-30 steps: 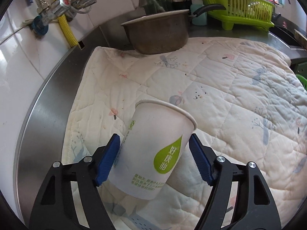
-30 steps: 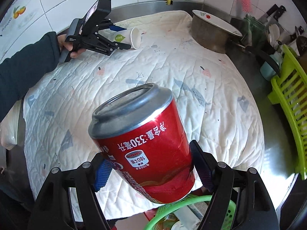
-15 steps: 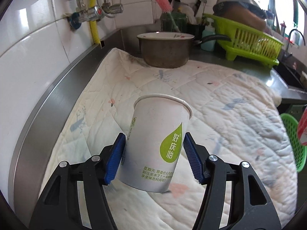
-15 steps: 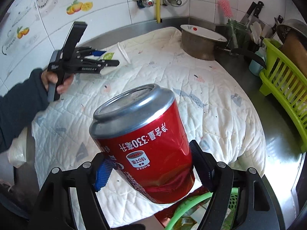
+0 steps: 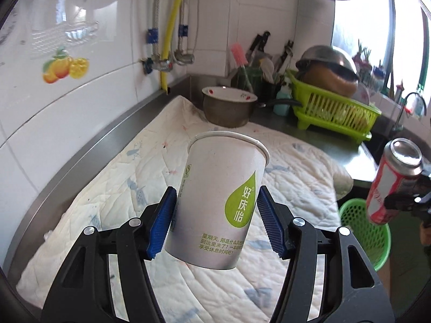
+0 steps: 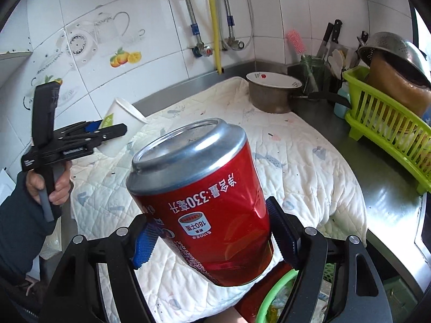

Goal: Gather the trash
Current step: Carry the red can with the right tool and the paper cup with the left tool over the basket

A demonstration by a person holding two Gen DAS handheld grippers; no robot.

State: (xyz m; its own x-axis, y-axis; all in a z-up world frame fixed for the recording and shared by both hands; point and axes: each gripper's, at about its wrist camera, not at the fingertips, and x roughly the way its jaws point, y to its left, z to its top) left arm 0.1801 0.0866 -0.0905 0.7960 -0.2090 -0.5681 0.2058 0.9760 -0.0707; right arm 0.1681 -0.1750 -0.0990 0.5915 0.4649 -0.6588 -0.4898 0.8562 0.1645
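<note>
Up close, the left gripper [image 5: 215, 223] has just closed its ribbed blue pads on a smooth white paper cup with a green droplet logo [image 5: 221, 202], held clear above the quilted cream cloth [image 5: 293, 183]. Alongside, the right gripper [image 6: 212, 238] clamps a glossy, dented red aluminium can [image 6: 204, 202]. Below it sits a green mesh plastic basket [image 5: 358, 220], contents unclear. Further back: a dull round metal pot [image 5: 229, 109], then a lime slatted dish rack [image 5: 336, 111] holding an upturned steel colander [image 6: 393, 51].
</note>
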